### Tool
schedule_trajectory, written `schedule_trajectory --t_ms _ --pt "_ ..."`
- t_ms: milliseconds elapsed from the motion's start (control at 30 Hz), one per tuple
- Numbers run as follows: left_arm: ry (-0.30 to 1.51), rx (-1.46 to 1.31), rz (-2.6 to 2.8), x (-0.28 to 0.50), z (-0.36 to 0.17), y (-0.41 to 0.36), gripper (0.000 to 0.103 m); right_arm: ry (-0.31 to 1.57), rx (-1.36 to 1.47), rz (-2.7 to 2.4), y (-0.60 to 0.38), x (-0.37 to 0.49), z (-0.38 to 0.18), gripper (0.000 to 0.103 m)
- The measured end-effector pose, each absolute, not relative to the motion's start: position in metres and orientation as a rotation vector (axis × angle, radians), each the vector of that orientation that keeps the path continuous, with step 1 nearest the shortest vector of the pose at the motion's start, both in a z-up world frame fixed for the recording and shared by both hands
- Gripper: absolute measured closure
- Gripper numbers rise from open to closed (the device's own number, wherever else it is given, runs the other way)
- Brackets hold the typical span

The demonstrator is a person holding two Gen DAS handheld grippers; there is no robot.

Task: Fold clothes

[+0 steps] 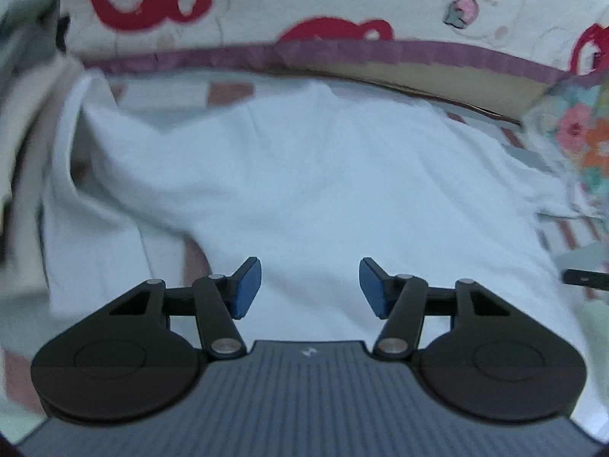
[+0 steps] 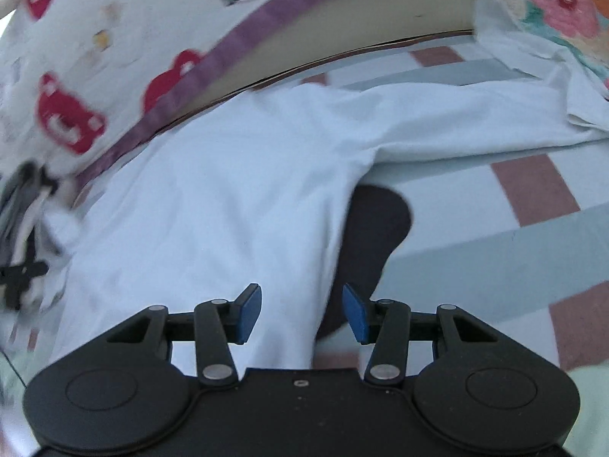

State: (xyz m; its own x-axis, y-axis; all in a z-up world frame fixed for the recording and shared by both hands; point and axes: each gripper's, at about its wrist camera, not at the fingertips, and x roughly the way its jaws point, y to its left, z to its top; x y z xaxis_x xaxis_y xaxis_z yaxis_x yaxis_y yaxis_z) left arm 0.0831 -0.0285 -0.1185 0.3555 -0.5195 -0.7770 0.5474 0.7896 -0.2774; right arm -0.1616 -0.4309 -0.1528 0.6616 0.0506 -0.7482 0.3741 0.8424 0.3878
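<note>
A white garment lies spread and rumpled over a checked bed sheet, filling most of the left wrist view. My left gripper hovers above its near part, jaws apart, nothing between the blue pads. In the right wrist view the same white garment runs from the lower middle up to the right, one sleeve stretching right. Its right edge crosses between the jaws of my right gripper, which stand apart with the pads off the cloth. A dark garment pokes out from under that edge.
A cream blanket with red bears and a purple border lies along the far side. A floral cushion sits at the right. The pink and grey checked sheet shows bare on the right. Blurred dark gear shows at the left edge.
</note>
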Motion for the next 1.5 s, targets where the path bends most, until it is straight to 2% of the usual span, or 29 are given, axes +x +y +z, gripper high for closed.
schedule_trajectory --t_ms 100,300,400,500,633,867,1000,1033,1067,1233,1367,1500 --pt "1.070 0.027 -0.725 0.065 -0.124 -0.015 0.046 0.835 0.613 -0.163 -0.425 -0.178 -0.152 0.050" --pt "1.128 0.331 -0.746 0.014 -0.129 -0.018 0.039 0.898 0.555 -0.114 -0.403 -0.221 -0.148 0.050" --pt "1.182 0.351 -0.745 -0.003 -0.134 -0.014 0.035 0.891 0.535 -0.080 -0.398 -0.253 -0.137 0.050" --pt "1.190 0.363 -0.723 -0.015 -0.135 -0.011 0.035 0.886 0.481 -0.038 -0.392 -0.289 -0.122 0.050" --pt "1.165 0.435 -0.765 -0.040 -0.135 -0.016 0.045 0.918 0.392 0.067 -0.379 -0.330 -0.112 0.050" --pt "1.085 0.499 -0.739 -0.057 -0.128 -0.026 0.045 0.989 0.350 0.241 -0.364 -0.364 -0.130 0.049" --pt "1.053 0.440 -0.722 -0.058 -0.116 -0.021 0.045 0.940 0.364 0.257 -0.367 -0.363 -0.141 0.049" --pt "1.041 0.423 -0.737 -0.060 -0.111 -0.022 0.045 0.911 0.383 0.260 -0.369 -0.360 -0.145 0.059" --pt "1.034 0.393 -0.759 -0.060 -0.106 -0.023 0.045 0.882 0.403 0.264 -0.372 -0.357 -0.149 0.100" --pt "1.021 0.152 -0.943 -0.064 -0.068 -0.052 0.044 0.799 0.493 0.179 -0.383 -0.315 -0.145 0.099" --pt "0.944 0.190 -1.120 -0.079 -0.040 -0.109 0.041 0.742 0.602 0.177 -0.386 -0.278 -0.122 0.099" --pt "0.944 0.236 -1.270 -0.097 -0.041 -0.157 0.041 0.738 0.595 0.143 -0.383 -0.252 -0.099 0.099"
